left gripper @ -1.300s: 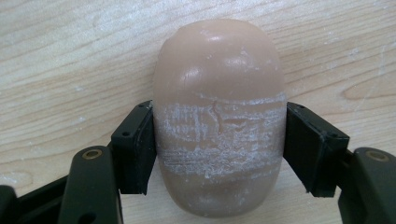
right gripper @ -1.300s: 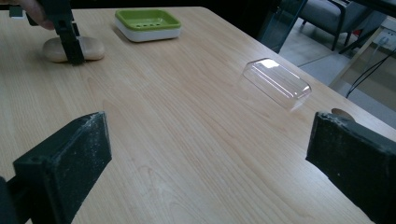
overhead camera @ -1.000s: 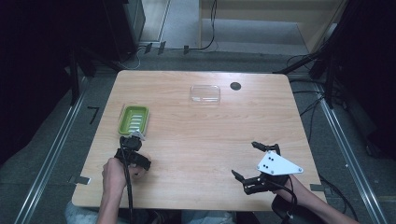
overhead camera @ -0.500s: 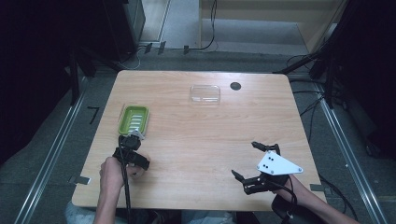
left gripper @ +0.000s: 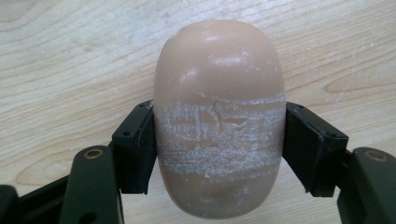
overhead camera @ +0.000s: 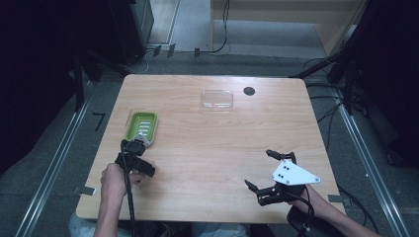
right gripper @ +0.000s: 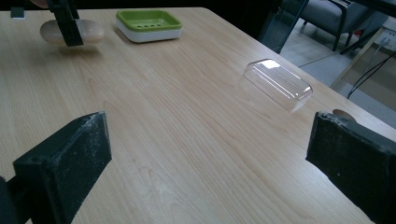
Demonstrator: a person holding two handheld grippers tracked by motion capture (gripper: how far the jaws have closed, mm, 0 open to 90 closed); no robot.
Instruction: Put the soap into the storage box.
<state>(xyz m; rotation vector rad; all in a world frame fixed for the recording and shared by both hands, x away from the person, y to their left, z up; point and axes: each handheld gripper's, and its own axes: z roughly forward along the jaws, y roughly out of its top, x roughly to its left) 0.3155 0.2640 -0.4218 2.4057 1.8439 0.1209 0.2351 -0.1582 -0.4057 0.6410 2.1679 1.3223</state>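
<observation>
Meanwhile, at the near left of the wooden table [overhead camera: 207, 143], the left gripper [left gripper: 219, 140] pinches a tan soap bar [left gripper: 218, 116] across its middle, just near of the green soap dish [overhead camera: 142, 127]. The right gripper [overhead camera: 269, 170] rests at the near right, jaws spread wide on nothing. A clear lid [overhead camera: 217, 98] lies at the far side beside a dark round spot [overhead camera: 249, 91]. The bar's rounded, chalk-scuffed flanks look slick; it could squirt from the pads or twist and land askew on the dish's rim.
</observation>
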